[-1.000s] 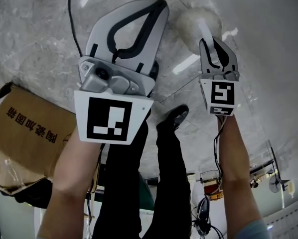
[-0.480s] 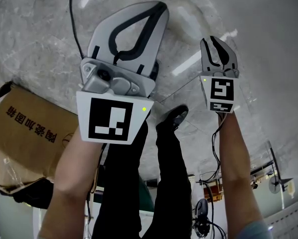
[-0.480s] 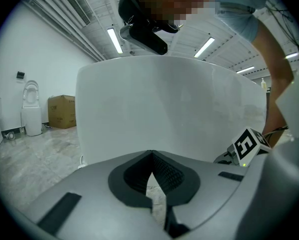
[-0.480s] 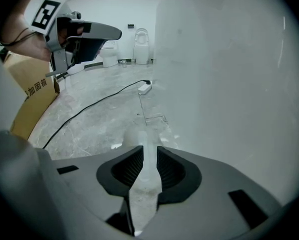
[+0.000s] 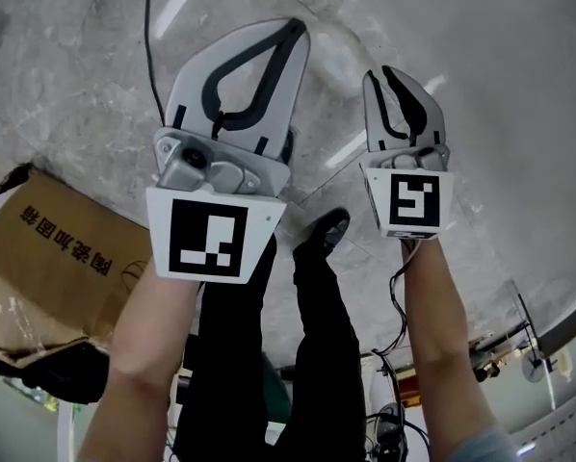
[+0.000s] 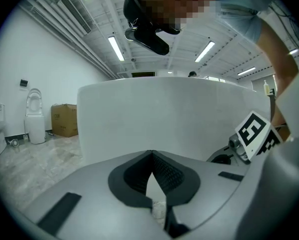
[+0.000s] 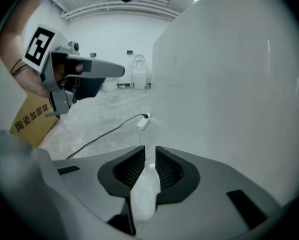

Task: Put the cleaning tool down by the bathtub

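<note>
Gone from the head view is the fluffy white head seen beyond the right tongs (image 5: 384, 75) a second ago. That arm has shifted toward 9 o'clock, nearer the left tongs (image 5: 294, 29). Only the right gripper view shows the cleaning tool (image 7: 142, 196): a smooth white piece clamped between the pads, with the bathtub (image 7: 229, 84) wall filling 3 o'clock. Left tongs are clenched on nothing, tips touching, facing the tub. Both forearms reach toward 12 o'clock, side by side above the marble floor (image 5: 66, 56).
</note>
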The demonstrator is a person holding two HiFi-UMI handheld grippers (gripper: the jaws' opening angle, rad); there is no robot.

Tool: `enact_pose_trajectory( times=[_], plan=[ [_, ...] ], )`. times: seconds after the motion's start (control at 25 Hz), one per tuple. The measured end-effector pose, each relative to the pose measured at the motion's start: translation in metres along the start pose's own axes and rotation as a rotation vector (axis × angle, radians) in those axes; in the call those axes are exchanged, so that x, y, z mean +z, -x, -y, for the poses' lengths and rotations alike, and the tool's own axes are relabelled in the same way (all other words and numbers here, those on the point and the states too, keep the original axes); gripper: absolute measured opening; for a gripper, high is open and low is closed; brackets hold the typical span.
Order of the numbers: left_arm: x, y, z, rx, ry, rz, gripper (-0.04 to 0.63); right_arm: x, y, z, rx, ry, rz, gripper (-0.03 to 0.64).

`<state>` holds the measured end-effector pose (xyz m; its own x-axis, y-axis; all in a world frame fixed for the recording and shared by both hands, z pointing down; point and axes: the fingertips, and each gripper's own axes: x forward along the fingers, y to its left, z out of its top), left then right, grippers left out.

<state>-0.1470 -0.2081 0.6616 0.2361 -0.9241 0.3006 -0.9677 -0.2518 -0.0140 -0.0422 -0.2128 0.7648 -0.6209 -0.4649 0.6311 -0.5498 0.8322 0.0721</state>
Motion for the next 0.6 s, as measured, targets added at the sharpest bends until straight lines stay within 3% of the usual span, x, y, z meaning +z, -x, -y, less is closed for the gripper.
enact_pose_trajectory(
  times=[0.24,0.6],
  plan=[
    [0.064,0.015,-0.006,0.039,0.009,0.059,0.015,0.103,0.037,-0.001,-0.02,-0.049,0.165,0.067],
    [0.166,0.03,-0.011,0.083,0.014,0.131,0.015,0.218,0.107,0.019,-0.07,-0.113,0.33,0.014]
  ],
)
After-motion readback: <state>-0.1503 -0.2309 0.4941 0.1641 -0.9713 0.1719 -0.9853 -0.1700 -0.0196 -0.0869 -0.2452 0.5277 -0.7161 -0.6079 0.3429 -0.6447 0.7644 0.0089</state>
